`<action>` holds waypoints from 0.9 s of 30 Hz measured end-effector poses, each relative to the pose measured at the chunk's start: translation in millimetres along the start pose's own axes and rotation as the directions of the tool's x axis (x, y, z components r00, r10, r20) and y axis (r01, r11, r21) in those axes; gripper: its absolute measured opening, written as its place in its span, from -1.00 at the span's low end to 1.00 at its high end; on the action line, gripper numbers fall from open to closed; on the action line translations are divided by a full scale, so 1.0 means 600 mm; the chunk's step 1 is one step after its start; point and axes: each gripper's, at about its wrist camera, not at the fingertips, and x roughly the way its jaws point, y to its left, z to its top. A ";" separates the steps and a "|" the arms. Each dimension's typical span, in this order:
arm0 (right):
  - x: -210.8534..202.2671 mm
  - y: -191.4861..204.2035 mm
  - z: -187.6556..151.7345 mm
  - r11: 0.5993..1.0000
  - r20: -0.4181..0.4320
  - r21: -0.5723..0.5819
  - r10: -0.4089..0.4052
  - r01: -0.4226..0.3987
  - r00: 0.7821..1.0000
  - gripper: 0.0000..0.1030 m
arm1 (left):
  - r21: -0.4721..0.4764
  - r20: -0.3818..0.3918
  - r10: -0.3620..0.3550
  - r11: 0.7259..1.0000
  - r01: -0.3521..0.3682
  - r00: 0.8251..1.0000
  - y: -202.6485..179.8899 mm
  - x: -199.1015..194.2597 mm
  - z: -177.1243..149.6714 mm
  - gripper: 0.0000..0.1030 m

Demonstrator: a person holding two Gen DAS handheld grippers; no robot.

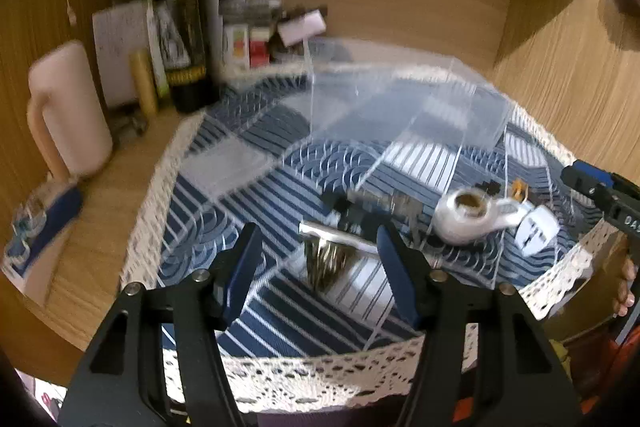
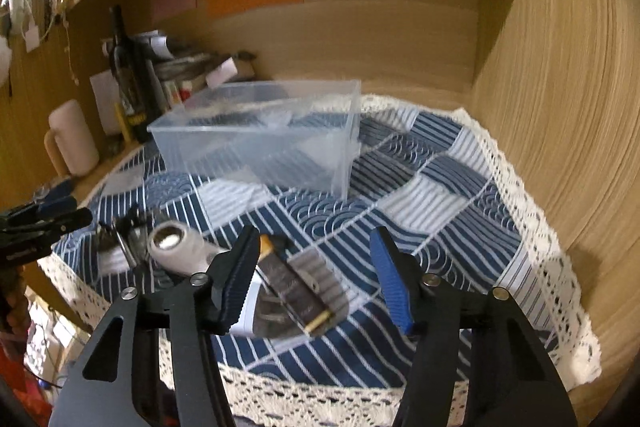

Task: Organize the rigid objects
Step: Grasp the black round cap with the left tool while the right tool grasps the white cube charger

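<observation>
A clear plastic box [image 2: 256,139] stands on the blue patterned cloth [image 2: 420,195]; it also shows in the left wrist view [image 1: 400,107]. My left gripper [image 1: 316,259] is open just above a metal-handled brush [image 1: 326,255]. A white round magnifier [image 1: 464,215] lies to its right, with a white clip-like piece [image 1: 536,231] beyond. My right gripper [image 2: 316,267] is open over a dark flat lighter-like object with a gold tip [image 2: 296,291] lying on a white piece. The magnifier [image 2: 176,243] and small dark metal items [image 2: 124,235] lie to its left.
A dark wine bottle [image 1: 182,15], a pink mug [image 1: 68,111], a yellow tube [image 1: 144,83] and papers stand at the back left of the wooden desk [image 1: 100,195]. Wooden walls [image 2: 560,107] close in the right side. The cloth's lace edge [image 2: 320,391] hangs at the front.
</observation>
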 end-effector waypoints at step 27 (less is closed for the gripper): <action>0.032 0.063 -0.039 0.997 -0.061 -0.046 0.056 -0.059 0.997 -0.40 | -0.001 0.026 -0.007 1.000 0.007 1.000 -0.011 0.010 -0.009 -0.38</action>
